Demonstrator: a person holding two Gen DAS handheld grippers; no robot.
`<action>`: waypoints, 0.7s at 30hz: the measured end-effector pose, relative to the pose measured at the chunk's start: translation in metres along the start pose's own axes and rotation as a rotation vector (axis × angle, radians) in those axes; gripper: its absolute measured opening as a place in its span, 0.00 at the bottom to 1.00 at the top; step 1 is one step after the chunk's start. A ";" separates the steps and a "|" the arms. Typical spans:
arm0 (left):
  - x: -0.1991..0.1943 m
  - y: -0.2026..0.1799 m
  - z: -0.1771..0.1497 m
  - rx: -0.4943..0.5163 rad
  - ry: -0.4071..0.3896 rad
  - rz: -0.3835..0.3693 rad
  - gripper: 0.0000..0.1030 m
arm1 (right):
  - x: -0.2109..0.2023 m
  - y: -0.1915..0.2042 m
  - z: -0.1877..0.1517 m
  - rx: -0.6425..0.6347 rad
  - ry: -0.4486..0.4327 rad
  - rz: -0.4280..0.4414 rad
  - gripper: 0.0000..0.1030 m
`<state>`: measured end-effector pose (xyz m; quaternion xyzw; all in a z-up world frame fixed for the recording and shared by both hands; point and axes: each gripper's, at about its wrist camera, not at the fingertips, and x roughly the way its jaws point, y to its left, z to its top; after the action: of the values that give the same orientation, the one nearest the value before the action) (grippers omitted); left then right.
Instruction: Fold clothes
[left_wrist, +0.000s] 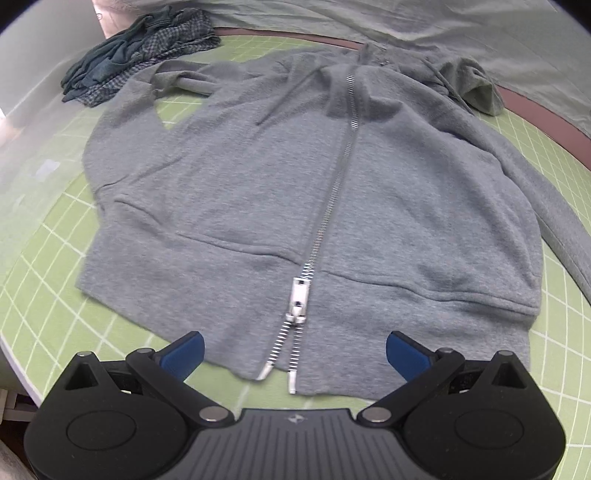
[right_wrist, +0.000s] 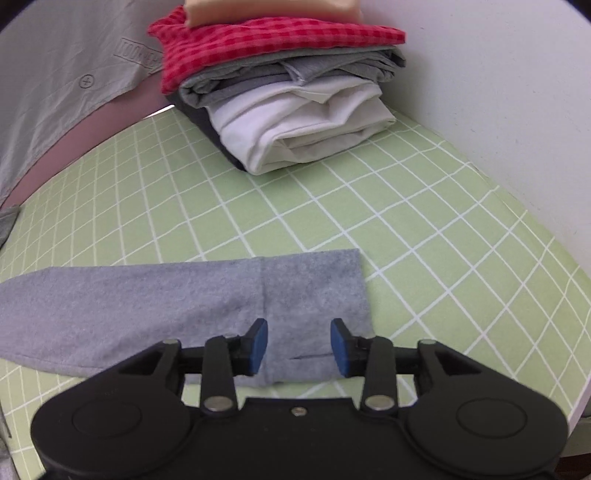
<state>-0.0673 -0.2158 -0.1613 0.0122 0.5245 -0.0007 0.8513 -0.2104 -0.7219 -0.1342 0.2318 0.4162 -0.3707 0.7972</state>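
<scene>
Left wrist view: I see the grey hoodie (left_wrist: 295, 184) spread flat on the green grid mat (left_wrist: 44, 288), hem just ahead of my left claw (left_wrist: 294, 356), which hangs released and empty.
Sleeve: cuff end (right_wrist: 314, 291) lies under my right claw (right_wrist: 298, 345), pads apart, nothing pinched.
Zipper (left_wrist: 299, 299): partly undone; I judge the halves may splay mid-fold.
Folded stack (right_wrist: 291, 103): beyond the right claw; a wide swing could topple it.
</scene>
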 end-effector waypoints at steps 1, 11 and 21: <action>-0.001 0.011 0.003 -0.006 -0.004 0.016 1.00 | -0.005 0.011 -0.004 -0.020 -0.007 0.009 0.55; 0.009 0.115 0.038 -0.021 0.018 0.066 0.98 | -0.042 0.148 -0.072 -0.173 -0.028 0.180 1.00; 0.040 0.135 0.073 0.174 0.058 -0.097 0.79 | -0.062 0.256 -0.147 -0.266 0.008 0.258 1.00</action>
<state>0.0174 -0.0823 -0.1615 0.0609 0.5470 -0.0870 0.8304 -0.1055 -0.4395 -0.1469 0.1770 0.4317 -0.2062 0.8601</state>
